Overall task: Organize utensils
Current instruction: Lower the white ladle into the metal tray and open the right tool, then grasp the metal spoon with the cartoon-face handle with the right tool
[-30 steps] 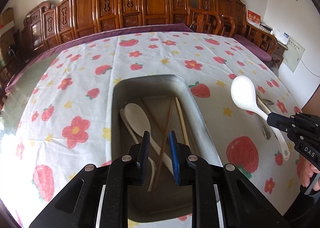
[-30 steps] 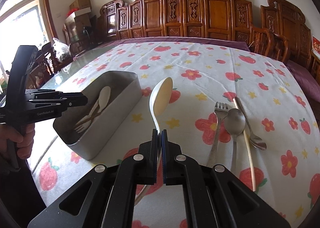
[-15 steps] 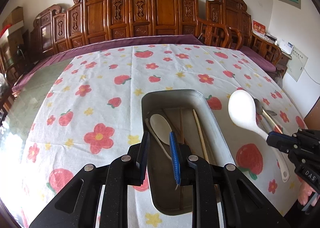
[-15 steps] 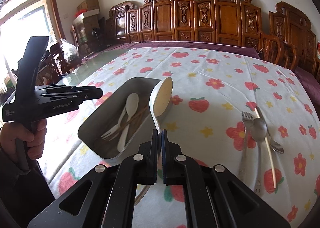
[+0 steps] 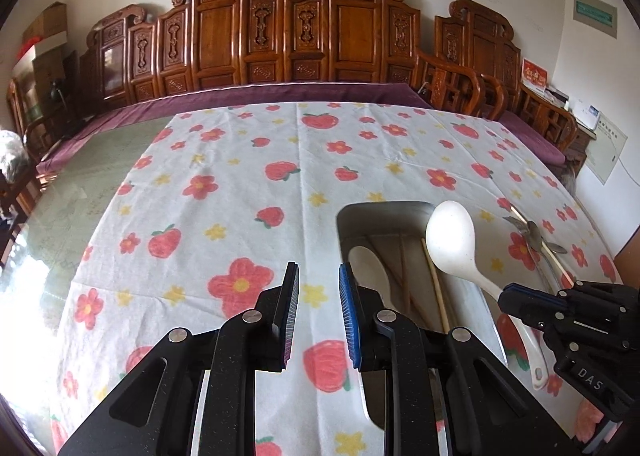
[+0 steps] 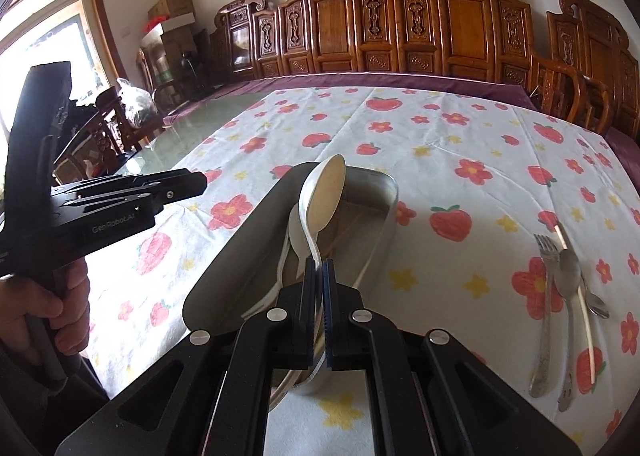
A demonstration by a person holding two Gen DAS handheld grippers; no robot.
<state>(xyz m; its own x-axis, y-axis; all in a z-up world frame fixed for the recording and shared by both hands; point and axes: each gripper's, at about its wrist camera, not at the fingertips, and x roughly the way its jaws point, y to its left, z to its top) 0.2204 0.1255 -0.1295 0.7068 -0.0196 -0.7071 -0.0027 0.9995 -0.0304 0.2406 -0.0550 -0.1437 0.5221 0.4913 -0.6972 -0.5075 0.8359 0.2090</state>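
Now the right gripper (image 6: 319, 276) clamps a smooth white plastic ladle (image 6: 323, 194) by its handle above the rounded metal tray (image 6: 224, 268); the left gripper (image 5: 319, 284) hangs parted, empty, over the flowered cloth (image 5: 224, 192).

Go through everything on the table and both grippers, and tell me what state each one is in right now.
Right gripper: shut on the ladle handle.
Ladle: held in the air, bowl over the tray.
Left gripper: fingers apart, empty, over the cloth beside the tray.
Tray: on the cloth, holding a white spoon and chopsticks.
Fork: lying on the cloth.
Metal spoons: lying beside the fork.
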